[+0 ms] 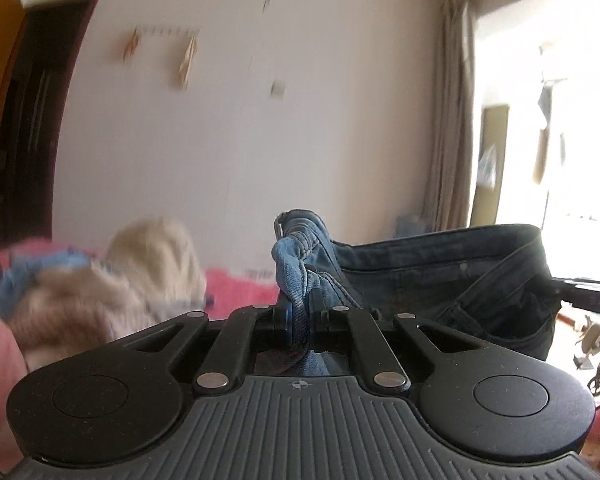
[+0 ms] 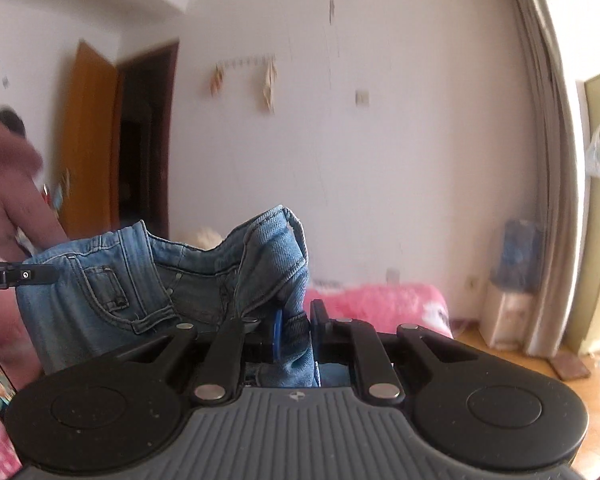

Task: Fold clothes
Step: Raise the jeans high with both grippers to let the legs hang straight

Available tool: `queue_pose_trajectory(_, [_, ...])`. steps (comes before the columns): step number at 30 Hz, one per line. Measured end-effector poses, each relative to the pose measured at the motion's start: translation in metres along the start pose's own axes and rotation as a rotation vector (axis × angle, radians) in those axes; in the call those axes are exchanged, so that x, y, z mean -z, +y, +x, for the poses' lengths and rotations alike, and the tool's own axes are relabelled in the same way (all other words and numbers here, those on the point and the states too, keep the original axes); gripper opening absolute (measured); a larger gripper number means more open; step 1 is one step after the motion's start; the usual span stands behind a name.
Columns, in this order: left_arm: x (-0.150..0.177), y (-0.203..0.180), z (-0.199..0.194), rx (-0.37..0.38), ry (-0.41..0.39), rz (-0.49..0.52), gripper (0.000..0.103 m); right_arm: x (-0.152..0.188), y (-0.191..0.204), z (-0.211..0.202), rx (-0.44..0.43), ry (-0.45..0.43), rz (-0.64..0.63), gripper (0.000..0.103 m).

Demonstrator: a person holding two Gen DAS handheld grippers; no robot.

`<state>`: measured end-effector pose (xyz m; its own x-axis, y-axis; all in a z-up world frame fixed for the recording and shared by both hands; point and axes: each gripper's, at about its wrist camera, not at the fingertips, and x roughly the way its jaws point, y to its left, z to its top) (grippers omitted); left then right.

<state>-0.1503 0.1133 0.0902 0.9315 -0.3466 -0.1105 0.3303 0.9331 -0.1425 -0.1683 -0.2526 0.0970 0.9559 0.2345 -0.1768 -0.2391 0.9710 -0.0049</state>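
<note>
A pair of blue jeans point(image 1: 452, 280) hangs in the air between both grippers, held by its waistband. My left gripper point(image 1: 302, 320) is shut on a bunched corner of the waistband, and the denim rises above its pads. The rest of the waist stretches right towards the other gripper's black tip point(image 1: 588, 288). In the right wrist view my right gripper point(image 2: 296, 330) is shut on the jeans point(image 2: 148, 280) at the opposite corner. The pocket and fly spread left, up to the left gripper's tip point(image 2: 16, 276). The legs hang below, out of sight.
A pink fluffy blanket point(image 2: 384, 304) covers the bed under the jeans. A blurred pile of cream, brown and blue clothes point(image 1: 112, 280) lies at the left. A person in a pink top point(image 2: 8, 192) stands by the orange door point(image 2: 88, 140). Curtains point(image 2: 548, 152) and bright windows are on the right.
</note>
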Motion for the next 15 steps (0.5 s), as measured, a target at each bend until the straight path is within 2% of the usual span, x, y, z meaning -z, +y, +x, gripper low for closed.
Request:
queue_pose_trajectory(7, [-0.055, -0.025, -0.046, 0.062, -0.192, 0.037, 0.005, -0.042, -0.005, -0.055, -0.047, -0.183, 0.008, 0.014])
queue_pose_trajectory(14, [-0.112, -0.039, -0.065, 0.097, -0.351, 0.055, 0.005, -0.098, -0.019, -0.088, -0.131, -0.349, 0.029, 0.014])
queue_pose_trajectory(15, [-0.121, -0.043, -0.068, 0.106, -0.373, 0.057, 0.005, -0.106, -0.021, -0.093, -0.142, -0.38, 0.026, 0.009])
